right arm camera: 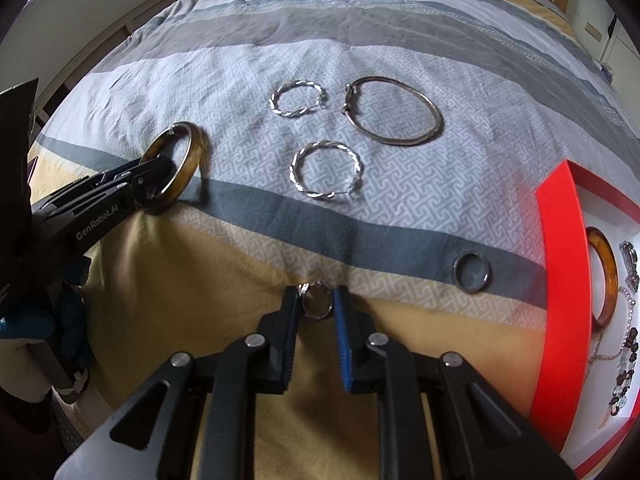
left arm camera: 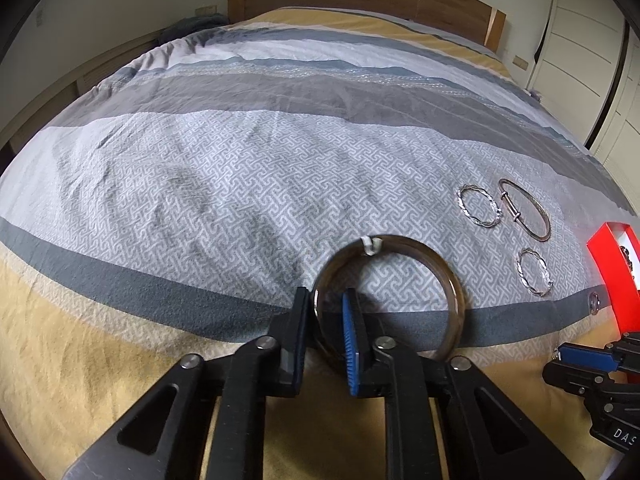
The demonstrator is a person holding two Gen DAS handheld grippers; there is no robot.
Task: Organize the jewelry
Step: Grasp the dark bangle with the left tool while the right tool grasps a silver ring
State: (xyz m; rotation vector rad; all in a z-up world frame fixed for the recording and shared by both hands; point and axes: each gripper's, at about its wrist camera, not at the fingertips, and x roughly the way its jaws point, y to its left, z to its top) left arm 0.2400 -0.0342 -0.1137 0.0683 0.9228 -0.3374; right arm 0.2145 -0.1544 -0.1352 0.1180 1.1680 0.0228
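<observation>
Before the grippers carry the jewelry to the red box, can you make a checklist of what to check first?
1. Left gripper pinches the brown bangle: ok, rim between its fingers.
2. Right gripper grips the small ring: ok, jaws closed on it.
3. Red box open with room: ok, white inside shows.
4. Path to the box clear: not ok, a dark ring lies near it.
5. Two twisted hoops and the thin bangle stay put: ok, apart from both grippers.

Counted on the bed [right arm camera: 360,32]: two twisted hoops [right arm camera: 298,99] [right arm camera: 326,170], one thin bangle [right arm camera: 396,110], two amber bangles [right arm camera: 188,160] [right arm camera: 602,276], two rings [right arm camera: 472,272] [right arm camera: 317,300], one red box [right arm camera: 564,280].
</observation>
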